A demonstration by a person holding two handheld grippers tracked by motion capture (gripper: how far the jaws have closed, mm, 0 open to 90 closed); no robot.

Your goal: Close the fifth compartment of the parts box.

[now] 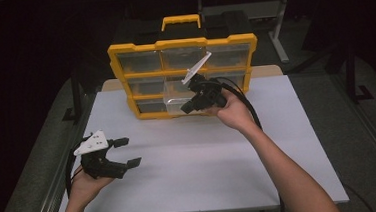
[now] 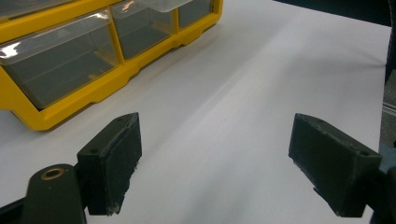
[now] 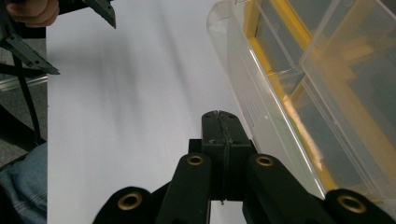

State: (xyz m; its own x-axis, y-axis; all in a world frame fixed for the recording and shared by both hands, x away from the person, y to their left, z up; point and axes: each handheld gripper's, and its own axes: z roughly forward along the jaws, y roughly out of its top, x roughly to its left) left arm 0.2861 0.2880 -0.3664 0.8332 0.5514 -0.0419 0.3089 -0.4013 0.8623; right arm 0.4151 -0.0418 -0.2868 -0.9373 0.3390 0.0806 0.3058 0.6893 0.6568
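From above, the right gripper (image 1: 192,104) sits at the front of a clear drawer (image 1: 175,101) that juts out of the middle row of the yellow organizer (image 1: 182,45) standing at the far side of the white table (image 1: 299,143). The left gripper (image 1: 125,151) rests low at the near left, well apart from the cabinet, its jaws spread with nothing between them.

In the left gripper view, the two black pads (image 2: 114,163) stand wide over bare tabletop; the organizer's lower drawers lie ahead to the left.

In the right gripper view, the jaws are pressed flat together, nothing pinched, with the drawer's clear wall (image 3: 261,107) just beside them on the right. No legible writing or brand shows anywhere.
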